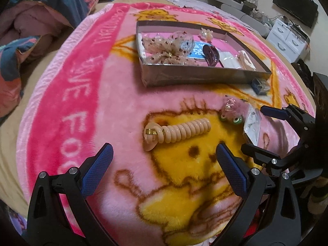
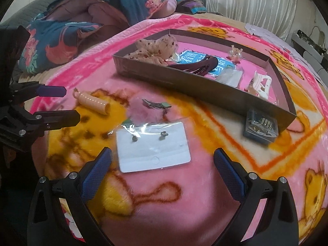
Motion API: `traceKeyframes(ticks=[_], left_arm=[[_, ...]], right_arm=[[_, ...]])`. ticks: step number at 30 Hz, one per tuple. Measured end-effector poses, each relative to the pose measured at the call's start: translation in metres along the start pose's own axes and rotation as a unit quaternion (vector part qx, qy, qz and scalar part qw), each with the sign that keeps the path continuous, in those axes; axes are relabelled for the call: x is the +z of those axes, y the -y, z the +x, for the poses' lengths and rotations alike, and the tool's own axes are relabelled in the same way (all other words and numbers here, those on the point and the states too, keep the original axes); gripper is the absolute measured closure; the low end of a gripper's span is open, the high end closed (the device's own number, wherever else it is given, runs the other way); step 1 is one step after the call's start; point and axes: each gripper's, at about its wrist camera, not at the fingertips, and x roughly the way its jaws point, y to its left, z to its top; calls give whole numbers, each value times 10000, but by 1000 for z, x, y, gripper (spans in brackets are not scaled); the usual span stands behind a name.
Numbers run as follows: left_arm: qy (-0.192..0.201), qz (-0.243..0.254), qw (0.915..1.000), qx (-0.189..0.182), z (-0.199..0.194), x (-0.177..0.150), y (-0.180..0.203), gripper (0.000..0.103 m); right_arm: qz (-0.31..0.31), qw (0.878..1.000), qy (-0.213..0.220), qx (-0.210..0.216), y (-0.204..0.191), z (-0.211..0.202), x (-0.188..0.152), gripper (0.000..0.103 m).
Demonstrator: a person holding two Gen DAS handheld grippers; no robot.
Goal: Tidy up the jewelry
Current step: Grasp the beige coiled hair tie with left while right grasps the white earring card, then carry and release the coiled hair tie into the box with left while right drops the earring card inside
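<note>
A shallow box (image 1: 184, 74) (image 2: 184, 82) on the pink blanket holds a spotted bow (image 1: 170, 49), a dark hair claw (image 1: 211, 55), a white clip (image 2: 261, 86) and a small clear clip (image 2: 236, 54). A beige spiral hair tie (image 1: 176, 132) (image 2: 92, 102) lies just ahead of my open left gripper (image 1: 164, 160). A card with two earrings in a clear bag (image 2: 152, 147) (image 1: 253, 123) lies just ahead of my open right gripper (image 2: 162, 164). A fluffy pink hair clip (image 1: 231, 110) (image 2: 147, 107) and a small clear case (image 2: 260, 128) (image 1: 261, 85) lie nearby.
The pink cartoon blanket (image 1: 82, 112) covers the bed. A folded floral quilt (image 2: 71, 26) lies at the far left. White drawers (image 1: 287, 34) and a monitor (image 1: 295, 4) stand beyond the bed's right side.
</note>
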Motion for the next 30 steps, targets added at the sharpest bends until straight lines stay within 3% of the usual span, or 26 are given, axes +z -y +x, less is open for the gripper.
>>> traceKeyframes(ticks=[3,5,9,11,15,20,21,30], left_arm=[[-72,-106,9998,-166,5,2,-1,9],[-87,-159,9995,-263,7,3,-1,9],[-69,-192,9993,-322,10,7,4,9],[-72,-196,9992,-336,12,8,6,9],[-72,-198,9994,-282,19,12,13,10],[-38,-29,9999,92,27,15,24,27],[-23,-17,9998,174,27,15,25,35],[74,-139,9999,63,15,13,19,38]], right_arm=[[45,10000,46,44,4,1,1,6],[48,10000,57,27,6,1,1,19],[214,9997,76,60,18,-2,0,35],[373,9992,84,136,24,-5,-1,37],[616,9979,149,116,37,-13,-4,38],[917,9953,260,142,53,-24,-4,38],[975,9947,279,164,55,-26,-5,38],[1058,9926,503,314,59,-43,-3,38]])
